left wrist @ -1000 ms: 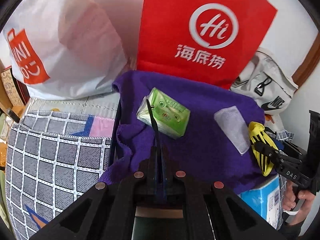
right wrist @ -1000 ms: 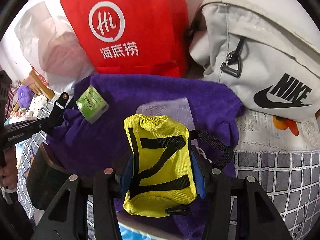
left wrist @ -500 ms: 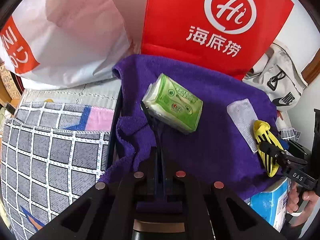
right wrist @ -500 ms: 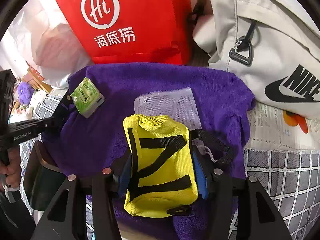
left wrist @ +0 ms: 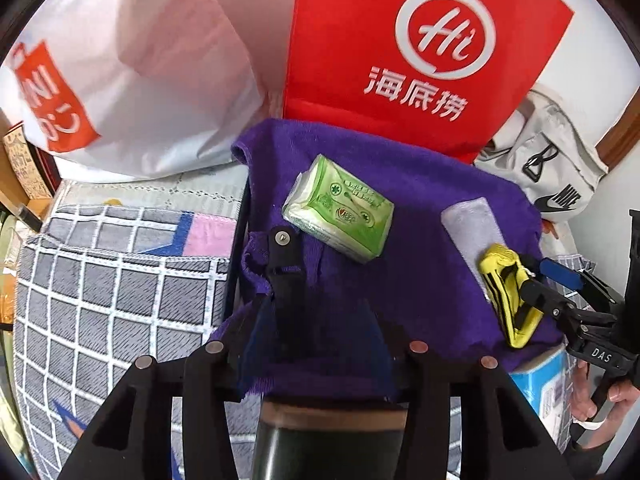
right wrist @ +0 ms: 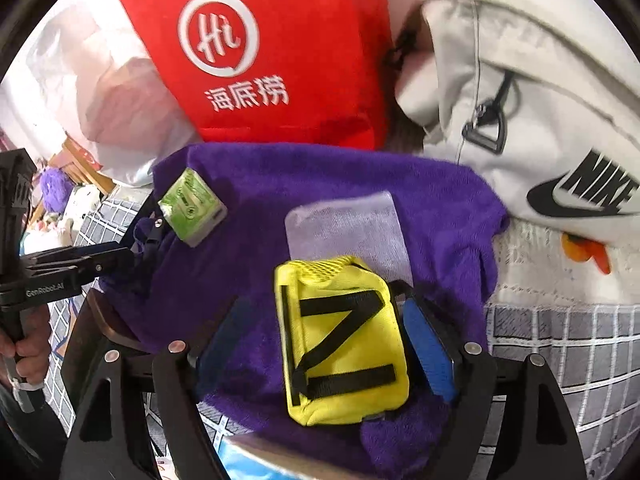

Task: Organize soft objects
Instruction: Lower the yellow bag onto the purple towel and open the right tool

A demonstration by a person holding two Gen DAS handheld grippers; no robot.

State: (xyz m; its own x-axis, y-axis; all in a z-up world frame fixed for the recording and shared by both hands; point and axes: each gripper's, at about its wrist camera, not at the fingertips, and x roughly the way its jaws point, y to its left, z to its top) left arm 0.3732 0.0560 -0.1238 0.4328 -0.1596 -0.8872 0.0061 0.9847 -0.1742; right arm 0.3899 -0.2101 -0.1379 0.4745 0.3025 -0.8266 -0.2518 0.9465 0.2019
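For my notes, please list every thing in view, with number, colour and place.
towel: 1, purple, in the middle
tissue pack: 1, green, on the towel, left part
pouch: 1, yellow with black straps, on the towel's right part
flat packet: 1, pale, on the towel behind the pouch
paper bag: 1, red, behind the towel
plastic bag: 1, white and orange, far left
sports bag: 1, off-white, far right
checked cover: 1, grey and white, around the towel
box: 1, blue, under the towel
left gripper: 1, black, at the towel's left edge, jaws opening
right gripper: 1, black, jaws opening around the pouch
left hand, right hand: 2, on the grippers' handles
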